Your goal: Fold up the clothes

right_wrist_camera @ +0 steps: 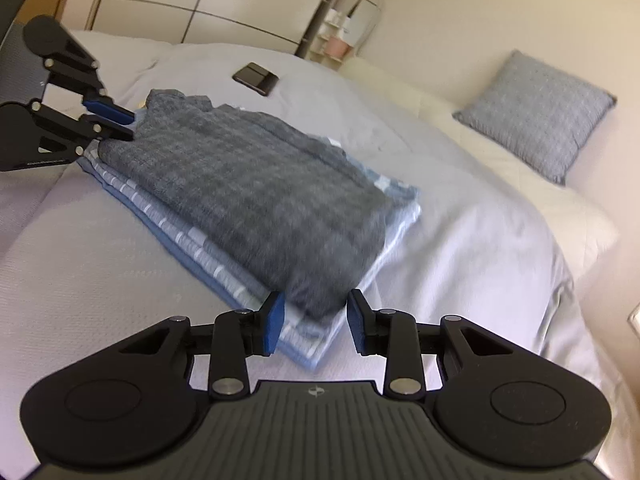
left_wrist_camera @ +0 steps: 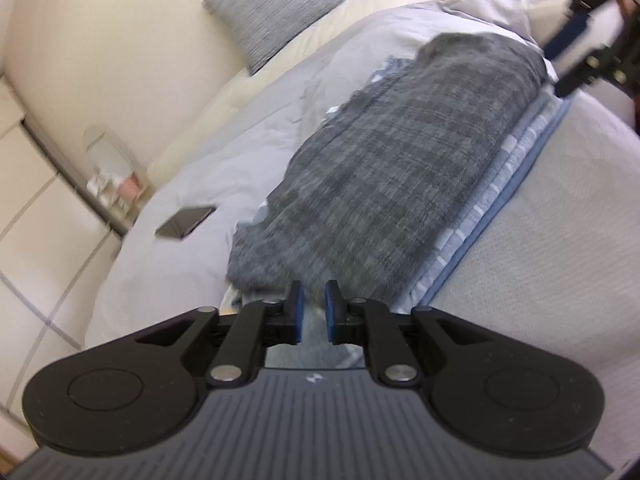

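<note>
We see a folded grey checked garment (right_wrist_camera: 256, 196) lying on top of a folded blue striped garment (right_wrist_camera: 172, 220), both stacked on the bed (right_wrist_camera: 460, 216) with its pale grey cover. Our left gripper (left_wrist_camera: 313, 310) sits at one short end of the stack; its blue pads (left_wrist_camera: 295, 312) stand a narrow gap apart, with a little fabric showing in the gap, and we cannot tell whether they clamp it. Our right gripper (right_wrist_camera: 315, 326) sits at the opposite end, its fingers spread moderately wide with the grey garment's edge just beyond the tips and nothing held. A dark phone (right_wrist_camera: 255, 77) lies on the cover beyond the stack. A grey cushion (right_wrist_camera: 536, 114) rests at the head of the bed.
</note>
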The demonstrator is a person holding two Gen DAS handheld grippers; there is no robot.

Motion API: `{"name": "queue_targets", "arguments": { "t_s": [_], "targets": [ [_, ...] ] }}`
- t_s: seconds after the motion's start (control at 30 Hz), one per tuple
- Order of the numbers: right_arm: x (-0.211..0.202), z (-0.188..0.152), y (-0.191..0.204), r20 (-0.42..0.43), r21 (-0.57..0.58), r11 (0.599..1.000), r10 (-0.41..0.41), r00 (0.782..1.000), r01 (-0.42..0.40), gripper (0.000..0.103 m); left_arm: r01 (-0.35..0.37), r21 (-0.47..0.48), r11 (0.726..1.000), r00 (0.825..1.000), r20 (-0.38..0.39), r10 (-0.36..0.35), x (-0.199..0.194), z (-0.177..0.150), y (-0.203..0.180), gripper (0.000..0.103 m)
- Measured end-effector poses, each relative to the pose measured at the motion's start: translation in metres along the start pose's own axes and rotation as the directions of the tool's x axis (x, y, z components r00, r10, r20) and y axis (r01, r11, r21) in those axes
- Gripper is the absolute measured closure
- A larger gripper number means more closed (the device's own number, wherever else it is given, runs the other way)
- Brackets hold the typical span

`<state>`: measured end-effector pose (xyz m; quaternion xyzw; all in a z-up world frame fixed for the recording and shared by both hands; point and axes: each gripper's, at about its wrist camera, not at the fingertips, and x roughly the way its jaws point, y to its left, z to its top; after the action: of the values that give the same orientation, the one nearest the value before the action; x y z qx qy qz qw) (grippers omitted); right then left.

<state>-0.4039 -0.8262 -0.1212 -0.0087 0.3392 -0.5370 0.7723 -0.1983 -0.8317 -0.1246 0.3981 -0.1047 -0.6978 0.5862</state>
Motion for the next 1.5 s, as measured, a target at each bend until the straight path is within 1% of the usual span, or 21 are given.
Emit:
{"name": "queue_targets", "arguments": {
  "t_s": [0.1,0.13,0.17,0.2,0.27,0.3,0.33,0.37,0.4,0.43,0.5,0.53,0.57,0.73,0.8,0.87,1.0,1.2,1.33,1.43,1.5],
  "targets": [
    [-0.015,-0.006,-0.002,0.002,0.082,0.997,0.012,1.000,-0.012,0.070,0.003,-0.106,0.994,0.999,-0.034,-0.006,-0.015,-0.002,0.002,0.074],
    [-0.022,-0.008,-0.002,0.006,0.116,0.993,0.018,1.000,-0.018,0.068,0.010,-0.153,0.988,0.999,-0.044,-0.017,-0.019,-0.003,0.002,0.064],
    [-0.028,-0.010,-0.003,0.010,0.151,0.988,0.023,1.000,-0.024,0.061,0.021,-0.209,0.978,0.998,-0.051,-0.033,-0.022,-0.005,0.001,0.057],
    [-0.032,-0.011,-0.002,0.006,0.189,0.982,0.028,1.000,-0.029,0.058,0.032,-0.264,0.964,0.997,-0.058,-0.049,-0.025,-0.006,0.001,0.053],
    [-0.036,-0.012,0.000,-0.012,0.250,0.968,0.036,0.999,-0.032,0.048,0.051,-0.372,0.927,0.994,-0.068,-0.082,-0.032,-0.009,0.000,0.038],
    [-0.037,-0.013,0.001,-0.023,0.284,0.958,0.042,0.999,-0.033,0.045,0.057,-0.422,0.905,0.992,-0.075,-0.097,-0.034,-0.011,0.000,0.033],
    [-0.038,-0.013,0.002,-0.034,0.318,0.947,0.047,0.998,-0.034,0.038,0.057,-0.464,0.884,0.990,-0.085,-0.109,-0.034,-0.013,-0.002,0.025],
    [-0.039,-0.014,0.003,-0.039,0.357,0.933,0.061,0.997,-0.043,0.034,0.054,-0.496,0.867,0.988,-0.097,-0.117,-0.033,-0.015,-0.003,0.020],
    [-0.042,-0.014,0.006,-0.038,0.390,0.919,0.070,0.997,-0.050,0.032,0.051,-0.520,0.853,0.986,-0.110,-0.126,-0.032,-0.018,-0.005,0.020],
    [-0.043,-0.014,0.008,-0.039,0.405,0.913,0.073,0.997,-0.051,0.029,0.048,-0.542,0.839,0.983,-0.122,-0.135,-0.029,-0.020,-0.006,0.018],
    [-0.043,-0.013,0.012,-0.045,0.429,0.902,0.079,0.996,-0.052,0.024,0.033,-0.581,0.813,0.980,-0.139,-0.140,-0.024,-0.025,-0.006,0.012],
    [-0.041,-0.013,0.013,-0.051,0.437,0.898,0.081,0.995,-0.051,0.021,0.023,-0.597,0.802,0.980,-0.147,-0.137,-0.022,-0.027,-0.006,0.006],
    [-0.040,-0.013,0.014,-0.056,0.444,0.894,0.084,0.995,-0.050,0.020,0.013,-0.607,0.795,0.979,-0.152,-0.133,-0.021,-0.028,-0.006,0.002],
    [-0.027,-0.016,0.017,-0.082,0.495,0.867,0.114,0.990,-0.059,0.018,0.017,-0.631,0.775,0.977,-0.155,-0.147,-0.017,-0.036,-0.006,0.001],
    [-0.022,-0.017,0.020,-0.083,0.500,0.864,0.114,0.990,-0.057,0.013,0.020,-0.636,0.771,0.976,-0.153,-0.152,-0.016,-0.038,-0.007,0.001],
    [-0.016,-0.020,0.023,-0.091,0.512,0.857,0.117,0.989,-0.055,0.005,0.020,-0.634,0.773,0.976,-0.154,-0.152,-0.016,-0.038,-0.008,0.000],
    [-0.006,-0.025,0.030,-0.106,0.534,0.844,0.128,0.986,-0.052,0.004,0.016,-0.625,0.780,0.976,-0.158,-0.147,-0.016,-0.038,-0.010,0.000],
    [-0.002,-0.026,0.033,-0.105,0.543,0.839,0.126,0.986,-0.049,0.000,0.025,-0.629,0.777,0.979,-0.143,-0.147,-0.016,-0.038,-0.009,0.000],
    [-0.001,-0.024,0.031,-0.107,0.543,0.838,0.129,0.986,-0.051,0.000,0.027,-0.637,0.770,0.979,-0.139,-0.149,-0.018,-0.037,-0.006,0.001],
    [-0.005,-0.021,0.032,-0.109,0.539,0.841,0.109,0.988,-0.034,0.000,-0.016,-0.651,0.759,0.983,-0.148,-0.106,-0.029,-0.035,-0.003,0.001],
    [-0.011,-0.019,0.032,-0.106,0.540,0.841,0.098,0.990,-0.025,0.000,-0.023,-0.664,0.747,0.985,-0.145,-0.099,-0.040,-0.032,0.000,0.001]
  ]
}}
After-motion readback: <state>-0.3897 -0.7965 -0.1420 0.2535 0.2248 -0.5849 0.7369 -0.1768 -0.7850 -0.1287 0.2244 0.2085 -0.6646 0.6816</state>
